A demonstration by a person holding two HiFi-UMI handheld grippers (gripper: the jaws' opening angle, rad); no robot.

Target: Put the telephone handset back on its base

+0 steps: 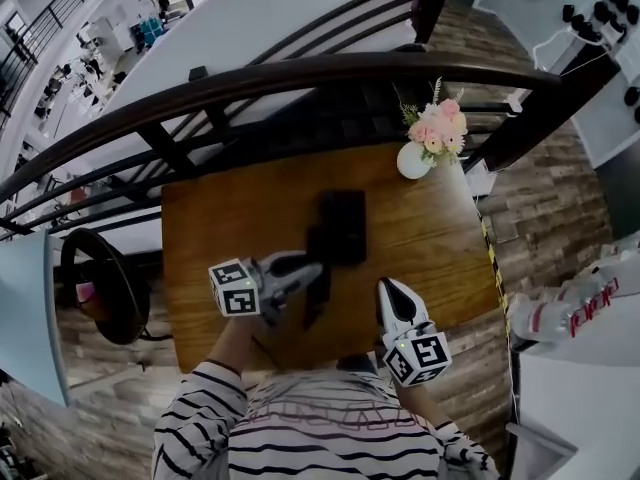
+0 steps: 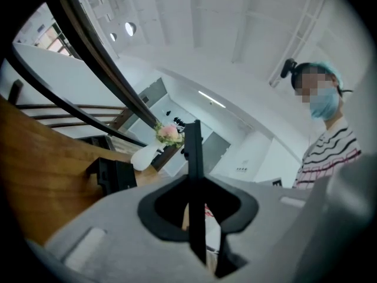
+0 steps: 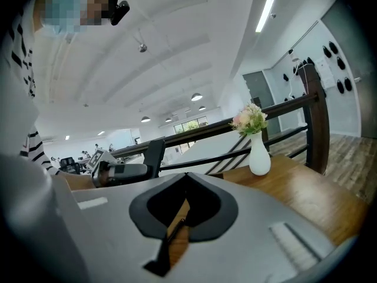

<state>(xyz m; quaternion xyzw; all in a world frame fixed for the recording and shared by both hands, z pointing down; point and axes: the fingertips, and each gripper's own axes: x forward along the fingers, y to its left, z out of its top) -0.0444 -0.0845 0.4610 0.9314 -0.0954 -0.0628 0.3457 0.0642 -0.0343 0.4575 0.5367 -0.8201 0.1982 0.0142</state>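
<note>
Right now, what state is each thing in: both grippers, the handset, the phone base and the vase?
left gripper: shut on the handset
handset: off its base, gripped
right gripper: shut, empty
base: on the table, no handset on it
vase: upright, flowers in it

right gripper [image 3: 187, 175]: fingers together, empty | vase [image 3: 259, 158] upright on table [image 3: 312, 196] | handset [image 3: 154, 155] left of vase

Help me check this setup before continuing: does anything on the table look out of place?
Only the handset: it is off its base, clamped in the left tool near the table's front edge. The flower vase stands upright, and nothing looks spilled.
</note>
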